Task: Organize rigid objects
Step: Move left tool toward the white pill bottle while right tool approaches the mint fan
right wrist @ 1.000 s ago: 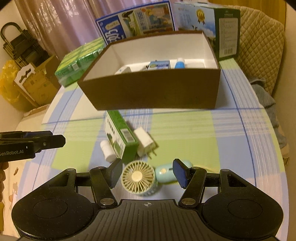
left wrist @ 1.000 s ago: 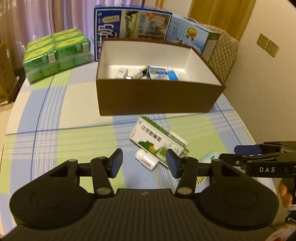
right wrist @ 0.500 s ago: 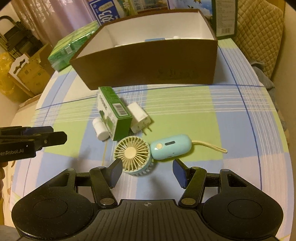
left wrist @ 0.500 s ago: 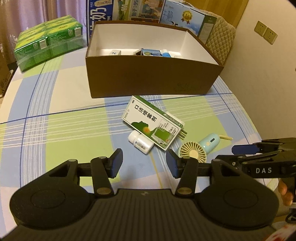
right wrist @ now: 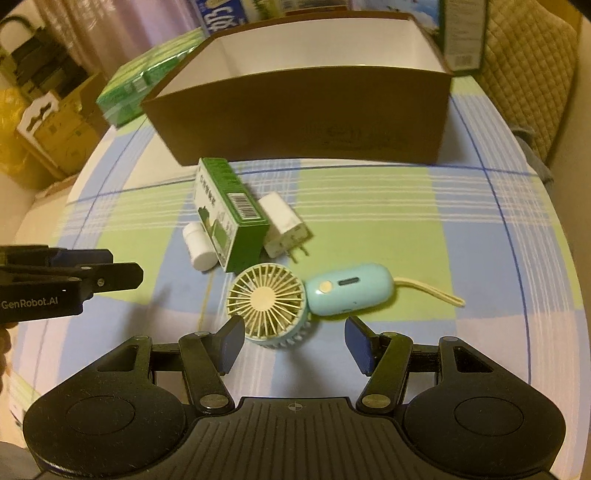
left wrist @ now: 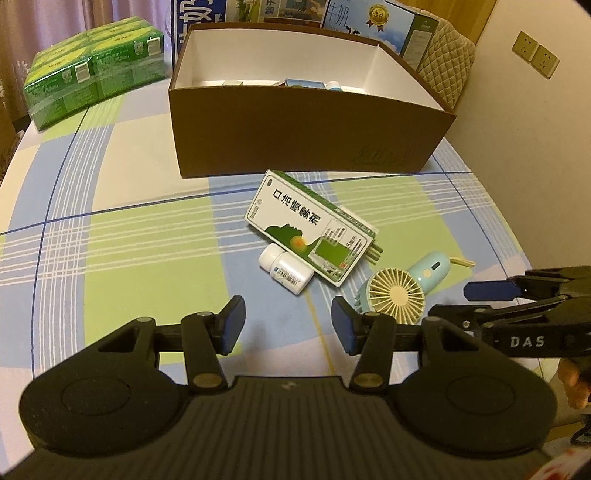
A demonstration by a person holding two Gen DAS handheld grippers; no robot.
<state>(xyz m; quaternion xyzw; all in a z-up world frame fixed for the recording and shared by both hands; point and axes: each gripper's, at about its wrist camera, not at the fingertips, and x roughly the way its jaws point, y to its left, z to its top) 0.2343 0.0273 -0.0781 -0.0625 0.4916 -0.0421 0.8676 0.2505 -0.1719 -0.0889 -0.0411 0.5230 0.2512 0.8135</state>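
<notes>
A green and white medicine box point(left wrist: 312, 236) point(right wrist: 229, 212) lies on the checked tablecloth before the brown box point(left wrist: 306, 136) point(right wrist: 306, 125). A white pill bottle point(left wrist: 286, 268) point(right wrist: 199, 247) lies against it. A white plug charger point(right wrist: 284, 223) lies on its other side. A light blue handheld fan point(left wrist: 402, 288) point(right wrist: 288, 301) lies nearest. My left gripper point(left wrist: 288, 325) is open and empty, just short of the bottle. My right gripper point(right wrist: 293, 343) is open and empty, just short of the fan head.
The brown box holds several small items point(left wrist: 306, 83) at its far wall. A green shrink-wrapped pack point(left wrist: 92, 70) sits far left. Milk cartons point(left wrist: 384, 22) stand behind the box. A quilted chair point(right wrist: 528, 74) is at the right. Cardboard boxes point(right wrist: 55, 125) stand beyond the table's left edge.
Both grippers have drawn back and lowered toward the near table edge, so the loose items now lie ahead of the fingers. Both stayed open. No object has moved.
</notes>
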